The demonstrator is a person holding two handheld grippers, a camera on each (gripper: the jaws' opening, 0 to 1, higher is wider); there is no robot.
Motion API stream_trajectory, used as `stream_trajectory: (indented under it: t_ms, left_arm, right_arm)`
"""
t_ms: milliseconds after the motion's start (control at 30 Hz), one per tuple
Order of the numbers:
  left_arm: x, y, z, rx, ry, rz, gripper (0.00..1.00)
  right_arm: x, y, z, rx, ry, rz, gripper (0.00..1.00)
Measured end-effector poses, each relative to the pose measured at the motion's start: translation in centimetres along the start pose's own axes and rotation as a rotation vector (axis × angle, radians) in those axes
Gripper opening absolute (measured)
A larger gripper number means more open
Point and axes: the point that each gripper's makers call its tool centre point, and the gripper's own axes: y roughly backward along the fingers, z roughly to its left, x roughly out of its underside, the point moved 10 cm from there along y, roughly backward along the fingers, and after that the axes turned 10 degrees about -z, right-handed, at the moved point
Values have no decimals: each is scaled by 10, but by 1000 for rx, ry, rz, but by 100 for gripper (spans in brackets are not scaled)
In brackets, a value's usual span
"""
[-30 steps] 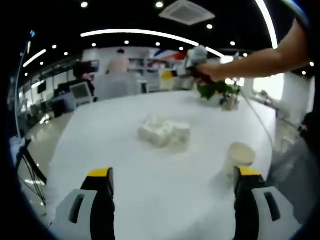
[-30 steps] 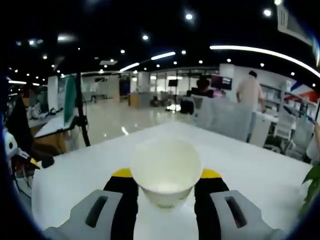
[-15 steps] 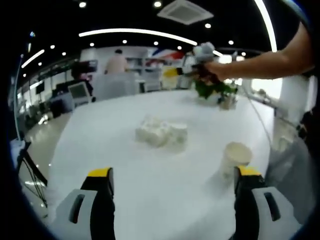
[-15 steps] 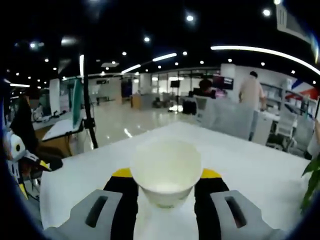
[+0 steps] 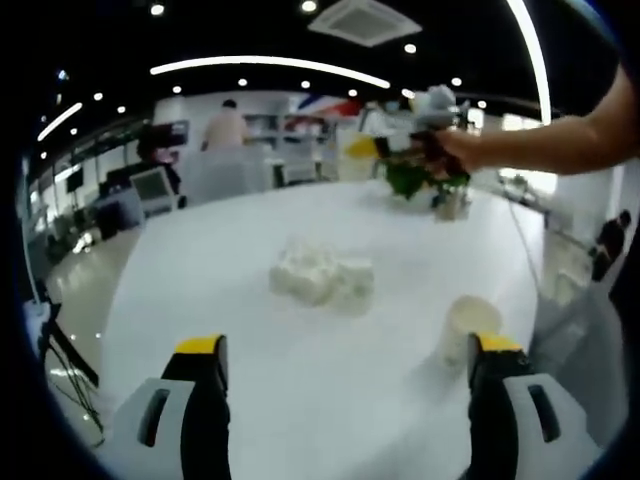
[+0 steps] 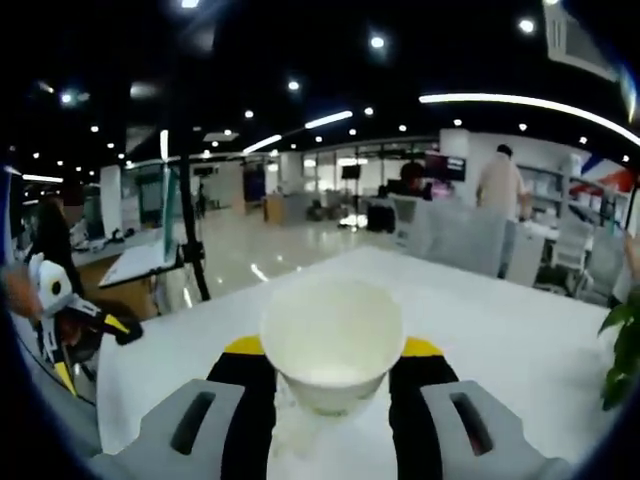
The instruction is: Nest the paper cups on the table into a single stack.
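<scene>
Right tool (image 5: 405,148) carried further right across the left gripper view — paper cup (image 6: 332,340) still clamped.

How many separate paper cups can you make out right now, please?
2 clearly: one held upright in the right gripper, the paper cup; one standing cup on the table by the left gripper's right jaw. The white cluster mid-table may hold more.

Your right gripper (image 6: 332,378) pinches a matt off-white paper cup (image 6: 332,341), smooth-walled; its jaws look like grey plastic with black pads and glossy yellow tips; the table (image 5: 250,330) is a smooth white top with a faint sheen; near its right edge stands another matt paper cup (image 5: 470,326); the crumpled white heap (image 5: 320,277) mid-table looks rough, papery.
</scene>
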Motion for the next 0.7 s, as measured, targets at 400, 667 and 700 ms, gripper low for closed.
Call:
stream_trajectory:
  t_ms: [400, 667, 700]
  left_arm:
    - [0, 2, -10, 10, -21, 0, 99]
    - [3, 5, -14, 9, -23, -8, 99]
    - [3, 5, -14, 9, -24, -8, 99]
  right_arm:
    - [5, 24, 26, -23, -8, -4, 41]
    - [9, 42, 42, -34, -23, -4, 41]
    - [9, 44, 45, -36, -27, -8, 41]
